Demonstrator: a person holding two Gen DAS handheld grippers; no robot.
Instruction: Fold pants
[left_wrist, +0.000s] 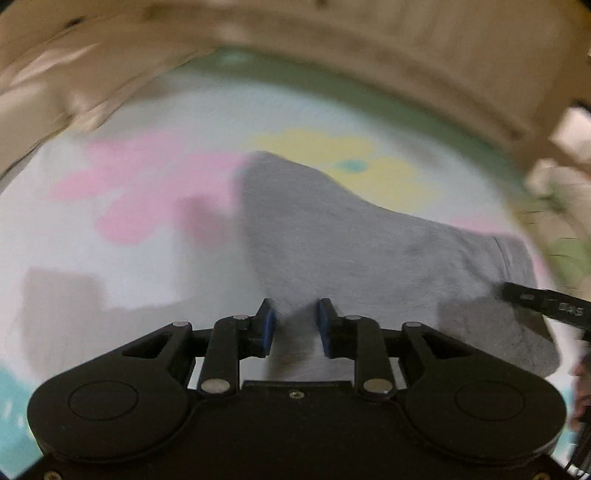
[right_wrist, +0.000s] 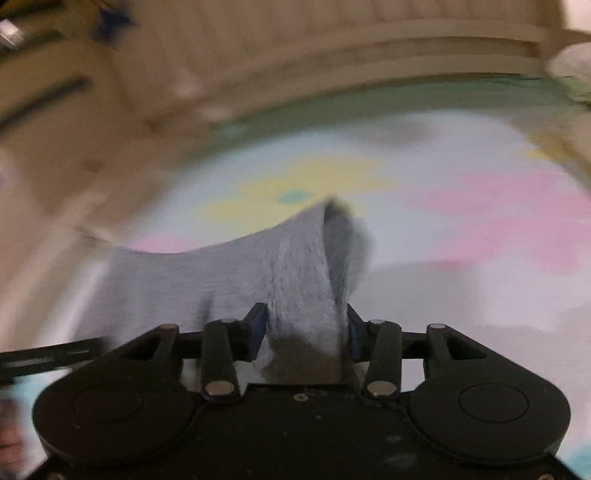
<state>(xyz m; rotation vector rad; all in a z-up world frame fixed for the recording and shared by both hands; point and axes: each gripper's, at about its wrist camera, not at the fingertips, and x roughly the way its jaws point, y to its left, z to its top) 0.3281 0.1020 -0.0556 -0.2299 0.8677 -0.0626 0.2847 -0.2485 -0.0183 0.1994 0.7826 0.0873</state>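
Pants (left_wrist: 332, 236) of soft grey fabric lie spread over a pale sheet (left_wrist: 129, 229) printed with large pink and yellow flower shapes, a teal dot at the centre of the yellow one. Behind the sheet runs a green border and then a light wooden frame (left_wrist: 406, 48); both views are smeared by motion blur, so finer detail there cannot be read.

In the left wrist view the garment stretches from the middle of the sheet toward the right, where a seam or hem shows near its far end. The left gripper (left_wrist: 296, 324) sits over the near edge of the cloth with its blue-padded fingers (left_wrist: 266, 325) parted, and grey fabric shows in the gap between them; whether they pinch it cannot be told. At the right edge of that view the other tool's black finger touches the cloth.

In the right wrist view the right gripper (right_wrist: 306, 330) is clenched on a raised ridge of the pants, which bunches up between its pads (right_wrist: 258, 325) and rises toward a peak.
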